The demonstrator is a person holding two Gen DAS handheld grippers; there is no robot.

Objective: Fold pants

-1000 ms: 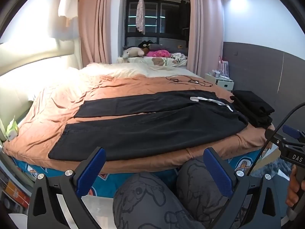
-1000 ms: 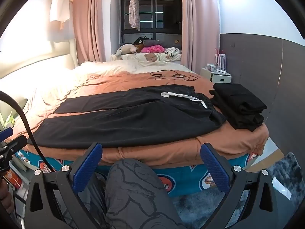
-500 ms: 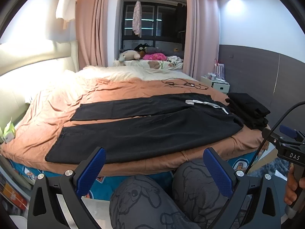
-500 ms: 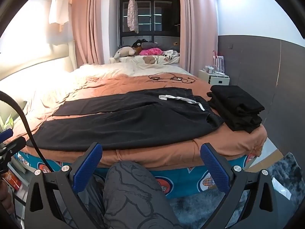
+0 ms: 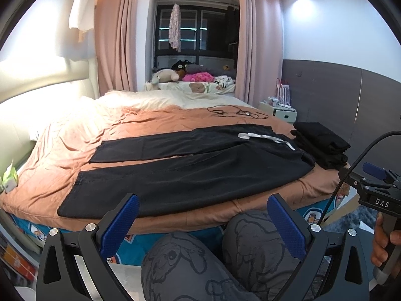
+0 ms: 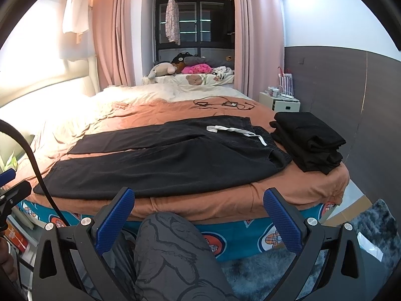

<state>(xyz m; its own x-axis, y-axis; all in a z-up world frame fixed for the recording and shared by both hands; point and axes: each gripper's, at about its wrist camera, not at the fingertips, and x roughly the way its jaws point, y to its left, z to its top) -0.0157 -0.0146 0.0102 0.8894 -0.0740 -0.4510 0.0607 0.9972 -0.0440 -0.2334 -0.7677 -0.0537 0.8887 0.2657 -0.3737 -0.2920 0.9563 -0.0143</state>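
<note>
The black pants (image 5: 190, 168) are lying flat across the bed (image 5: 75, 135), spread out on the orange cover — waistband toward the right edge, the 2 legs running out toward the left edge, the near leg lying along the front edge. A white drawstring (image 5: 265, 139) is resting on top at the waist end. Just beside the waistband, at the bed's front right corner, a stack of folded black clothes (image 6: 308, 140) is sitting, its edge close to the pants.

The left claw (image 5: 203, 223) is hanging wide open, gripping nothing, its blue pads (image 5: 120, 223) spread apart below the bed's front edge and over the person's patterned knees (image 5: 225, 258). The right claw (image 6: 198, 219) is gaping just as wide and empty too — holding short of the front edge, above 1 knee. In the left view, a hand (image 5: 386, 245) is wrapping the other tool's handle at far right.

Some black cables (image 6: 220, 104) are lying on the cover toward the far edge, well apart from the pants.
</note>
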